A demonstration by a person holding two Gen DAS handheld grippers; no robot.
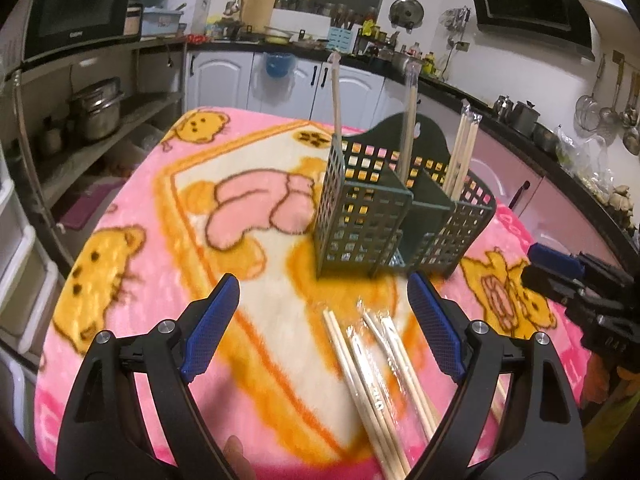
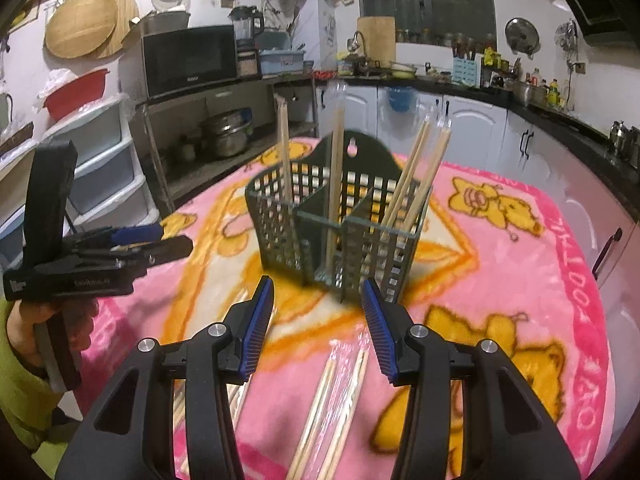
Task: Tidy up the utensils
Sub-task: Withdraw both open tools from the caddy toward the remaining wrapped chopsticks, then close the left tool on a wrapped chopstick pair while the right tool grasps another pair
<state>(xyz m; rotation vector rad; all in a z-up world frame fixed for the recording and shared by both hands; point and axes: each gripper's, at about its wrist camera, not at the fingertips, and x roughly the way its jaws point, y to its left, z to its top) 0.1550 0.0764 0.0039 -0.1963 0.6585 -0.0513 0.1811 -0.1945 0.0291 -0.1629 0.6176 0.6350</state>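
A dark green slotted utensil caddy point(image 1: 380, 216) point(image 2: 340, 236) stands on a pink cartoon blanket, with plastic-wrapped chopsticks point(image 1: 464, 148) point(image 2: 416, 172) upright in its compartments. Several more wrapped chopstick pairs point(image 1: 376, 376) point(image 2: 332, 412) lie flat on the blanket in front of it. My left gripper point(image 1: 323, 304) hovers open over these loose pairs, which lie nearer its right finger. My right gripper point(image 2: 318, 308) hangs half open above the loose pairs, nothing between its blue pads. Each gripper shows at the edge of the other's view: the right gripper point(image 1: 560, 268) and the left gripper point(image 2: 136, 240).
The blanket point(image 1: 160, 280) covers a table. A shelf with a microwave point(image 2: 188, 60) and steel pots point(image 1: 96, 108) stands to the left, white cabinets point(image 2: 460, 128) and a crowded counter behind. A hand in a green sleeve point(image 2: 24, 360) holds the left gripper.
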